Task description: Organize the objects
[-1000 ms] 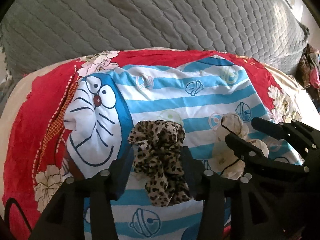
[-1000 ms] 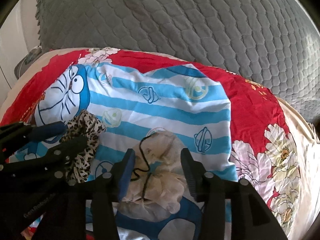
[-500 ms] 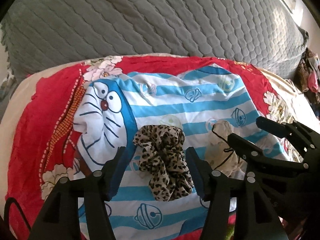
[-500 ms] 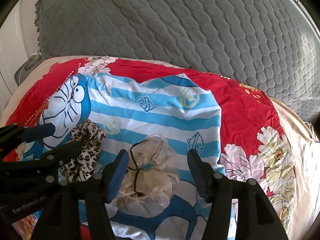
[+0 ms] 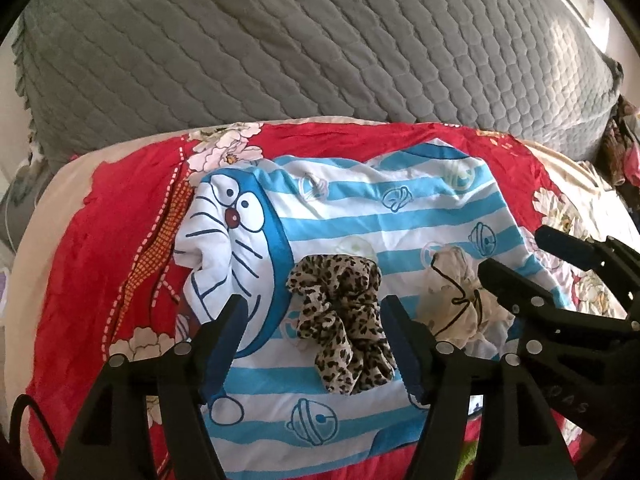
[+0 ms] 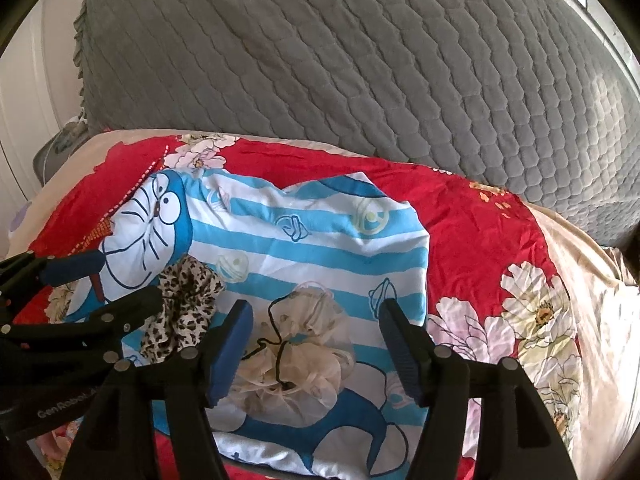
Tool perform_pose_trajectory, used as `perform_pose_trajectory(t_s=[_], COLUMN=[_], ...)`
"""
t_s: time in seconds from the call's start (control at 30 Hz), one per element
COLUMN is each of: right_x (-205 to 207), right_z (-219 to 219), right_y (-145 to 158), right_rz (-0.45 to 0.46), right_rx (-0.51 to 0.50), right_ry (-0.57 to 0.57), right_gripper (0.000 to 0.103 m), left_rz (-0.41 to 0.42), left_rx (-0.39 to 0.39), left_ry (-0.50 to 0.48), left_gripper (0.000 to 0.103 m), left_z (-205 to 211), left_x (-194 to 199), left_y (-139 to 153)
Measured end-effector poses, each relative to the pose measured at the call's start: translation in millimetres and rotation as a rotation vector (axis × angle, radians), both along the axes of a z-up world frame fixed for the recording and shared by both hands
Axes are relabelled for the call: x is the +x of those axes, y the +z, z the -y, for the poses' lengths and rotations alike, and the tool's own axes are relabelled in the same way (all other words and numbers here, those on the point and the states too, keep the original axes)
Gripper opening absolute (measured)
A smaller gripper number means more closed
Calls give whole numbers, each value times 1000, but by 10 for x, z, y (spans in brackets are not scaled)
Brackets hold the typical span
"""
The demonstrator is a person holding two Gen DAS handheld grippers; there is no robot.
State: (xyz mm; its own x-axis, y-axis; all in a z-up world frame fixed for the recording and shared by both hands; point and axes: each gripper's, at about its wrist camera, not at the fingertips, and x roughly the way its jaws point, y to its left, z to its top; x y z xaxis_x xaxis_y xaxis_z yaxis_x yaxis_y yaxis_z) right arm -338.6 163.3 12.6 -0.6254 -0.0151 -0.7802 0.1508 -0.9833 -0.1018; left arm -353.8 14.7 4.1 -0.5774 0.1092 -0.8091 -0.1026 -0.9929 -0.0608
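Observation:
A leopard-print scrunchie (image 5: 344, 320) lies on a blue-and-white striped cartoon cloth (image 5: 360, 208). My left gripper (image 5: 312, 340) is open, its fingers either side of the scrunchie, above and apart from it. A cream sheer scrunchie with a black elastic (image 6: 296, 352) lies to its right on the same cloth. My right gripper (image 6: 316, 344) is open, straddling the cream scrunchie without touching it. The cream scrunchie also shows in the left wrist view (image 5: 456, 304), the leopard one in the right wrist view (image 6: 184, 304).
The cartoon cloth (image 6: 320, 232) lies on a red floral bedspread (image 6: 480, 232). A grey quilted cover (image 5: 320, 48) rises behind. The right gripper's body (image 5: 568, 312) sits close beside the left; the left gripper's body (image 6: 72, 320) shows at left. Clothes (image 5: 620, 148) lie far right.
Both grippers have opened and drawn back from the scrunchies, which now lie free on the cloth. The view has widened.

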Motion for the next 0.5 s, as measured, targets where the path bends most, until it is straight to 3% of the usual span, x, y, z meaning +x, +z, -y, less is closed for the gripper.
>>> perform_pose_trajectory(t_s=[0.27,0.5], right_x=[84,138], right_z=[22,-3], right_y=[148,262], right_rz=[-34,-52], right_rx=[13,6], right_ry=[7,7], right_gripper=[66,69], left_rz=[-42,-37], left_rx=[-40,12], left_ry=[-14,6], left_gripper=[72,73], left_z=[-38,14], left_x=[93,135], left_y=[120,201])
